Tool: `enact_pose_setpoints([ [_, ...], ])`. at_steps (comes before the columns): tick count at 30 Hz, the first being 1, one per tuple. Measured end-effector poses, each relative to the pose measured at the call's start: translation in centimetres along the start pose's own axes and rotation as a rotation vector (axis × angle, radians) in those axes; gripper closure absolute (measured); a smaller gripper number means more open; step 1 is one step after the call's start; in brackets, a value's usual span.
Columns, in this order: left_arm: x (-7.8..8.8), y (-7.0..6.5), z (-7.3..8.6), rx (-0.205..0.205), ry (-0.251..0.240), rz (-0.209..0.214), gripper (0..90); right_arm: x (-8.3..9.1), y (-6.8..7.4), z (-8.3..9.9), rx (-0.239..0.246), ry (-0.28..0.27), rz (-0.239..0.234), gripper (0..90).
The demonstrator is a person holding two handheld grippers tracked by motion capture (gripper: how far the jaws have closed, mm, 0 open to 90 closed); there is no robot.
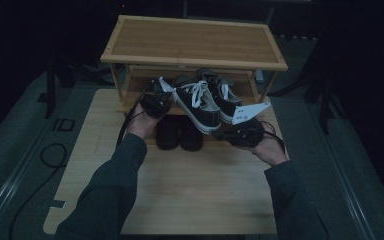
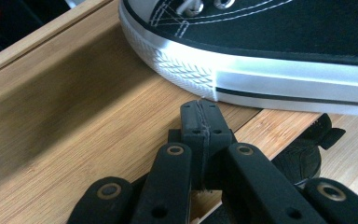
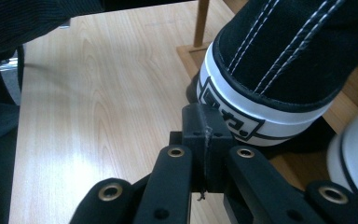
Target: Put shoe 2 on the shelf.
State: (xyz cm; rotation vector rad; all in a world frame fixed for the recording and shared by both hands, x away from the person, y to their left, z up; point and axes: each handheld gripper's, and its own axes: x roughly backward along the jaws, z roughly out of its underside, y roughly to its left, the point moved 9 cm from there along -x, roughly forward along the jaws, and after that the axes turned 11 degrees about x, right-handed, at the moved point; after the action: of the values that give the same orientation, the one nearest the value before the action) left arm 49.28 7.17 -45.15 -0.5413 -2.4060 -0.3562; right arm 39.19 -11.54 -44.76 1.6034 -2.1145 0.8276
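Two black-and-white sneakers sit at frame centre on the rack's lower shelf. Both tongs, left gripper and right gripper, are clenched on nothing beside them. Light, soft canvas probably yields; the stiff rubber heel likely grips best.

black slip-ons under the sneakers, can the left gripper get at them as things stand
Probably not directly: the left gripper sits shut up at the rack shelf, and the black-and-white sneaker overhangs the slip-ons below.
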Motion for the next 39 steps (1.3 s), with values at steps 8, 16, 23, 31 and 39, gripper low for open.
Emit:
enact_pose_setpoints([
  [8, 0.0, -0.1, 0.0, -0.01, -0.001, -0.005, 90.0, -1.2, 0.3, -0.9, 0.011, -0.023, -0.028, 90.0],
  [16, 0.1, 0.2, 0.1, -0.026, -0.016, 0.007, 90.0, -2.0, 0.6, -1.6, 0.019, -0.025, -0.036, 90.0],
  [23, 0.3, 1.1, 0.5, -0.027, -0.05, -0.012, 90.0, -2.4, 0.7, -1.8, 0.015, -0.049, -0.041, 90.0],
  [31, 0.4, 1.6, 0.7, -0.002, -0.018, -0.003, 90.0, -3.2, 0.8, -2.3, 0.009, -0.079, -0.055, 90.0],
  [39, 0.4, 1.4, 0.7, -0.005, -0.013, -0.01, 90.0, -4.6, 0.7, -3.4, 0.022, -0.087, -0.063, 90.0],
])
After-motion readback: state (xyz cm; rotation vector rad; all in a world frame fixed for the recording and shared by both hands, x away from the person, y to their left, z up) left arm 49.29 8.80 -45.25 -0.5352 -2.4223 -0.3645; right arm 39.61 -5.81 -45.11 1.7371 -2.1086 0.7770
